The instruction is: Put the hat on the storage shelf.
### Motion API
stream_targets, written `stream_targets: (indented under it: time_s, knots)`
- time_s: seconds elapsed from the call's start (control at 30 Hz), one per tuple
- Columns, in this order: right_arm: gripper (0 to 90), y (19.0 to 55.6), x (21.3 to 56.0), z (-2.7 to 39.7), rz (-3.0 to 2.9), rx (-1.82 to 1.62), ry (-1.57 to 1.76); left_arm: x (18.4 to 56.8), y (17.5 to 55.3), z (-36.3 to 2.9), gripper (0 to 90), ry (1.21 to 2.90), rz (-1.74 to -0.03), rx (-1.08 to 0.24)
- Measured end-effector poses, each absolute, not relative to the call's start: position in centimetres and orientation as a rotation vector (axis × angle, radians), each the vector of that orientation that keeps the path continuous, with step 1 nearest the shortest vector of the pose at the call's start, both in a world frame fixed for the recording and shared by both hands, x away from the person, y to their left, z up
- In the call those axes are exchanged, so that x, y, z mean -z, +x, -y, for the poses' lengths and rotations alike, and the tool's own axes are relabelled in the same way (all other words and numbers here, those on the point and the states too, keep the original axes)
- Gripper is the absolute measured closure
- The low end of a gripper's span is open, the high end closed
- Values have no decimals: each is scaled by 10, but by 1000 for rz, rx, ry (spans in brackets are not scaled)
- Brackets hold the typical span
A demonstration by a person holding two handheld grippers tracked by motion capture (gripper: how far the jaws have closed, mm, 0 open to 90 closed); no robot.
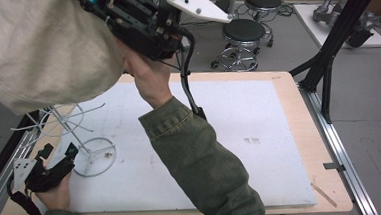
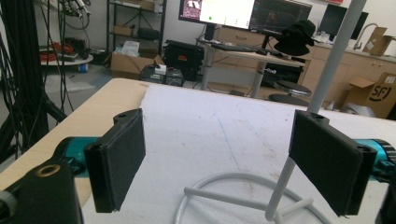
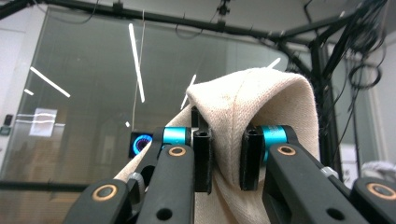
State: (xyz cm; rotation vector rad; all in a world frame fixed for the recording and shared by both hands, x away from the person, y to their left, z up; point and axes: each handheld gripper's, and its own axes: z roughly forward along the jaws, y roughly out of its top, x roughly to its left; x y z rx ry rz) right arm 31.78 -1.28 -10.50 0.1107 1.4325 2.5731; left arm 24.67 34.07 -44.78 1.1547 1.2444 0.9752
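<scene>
A cream cloth hat (image 1: 40, 51) hangs large at the upper left of the high view, lifted well above the table. My right gripper (image 1: 89, 0) is shut on a fold of it. In the right gripper view the cream hat (image 3: 252, 102) is pinched between the two pads of that gripper (image 3: 226, 158). A white wire stand (image 1: 94, 156) with a round base ring and thin arms stands at the table's left. My left gripper (image 1: 58, 150) is low beside it and open. In the left gripper view the stand's post (image 2: 327, 65) rises just behind the right jaw of the left gripper (image 2: 224, 172), with nothing gripped.
A white mat (image 1: 239, 114) covers most of the wooden table (image 1: 300, 131). Two black stools (image 1: 244, 31) stand beyond the far edge. A black frame leg (image 1: 334, 38) slants down at the right. My right forearm in a green sleeve (image 1: 202, 162) crosses the table's middle.
</scene>
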Motion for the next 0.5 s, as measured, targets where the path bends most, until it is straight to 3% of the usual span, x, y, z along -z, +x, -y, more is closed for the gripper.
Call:
stream_targets:
  time_s: [0.5]
  knots:
    - [801,337,175,13,-1699,-2490,251,448,247,-340,189,1157,-1243,-977]
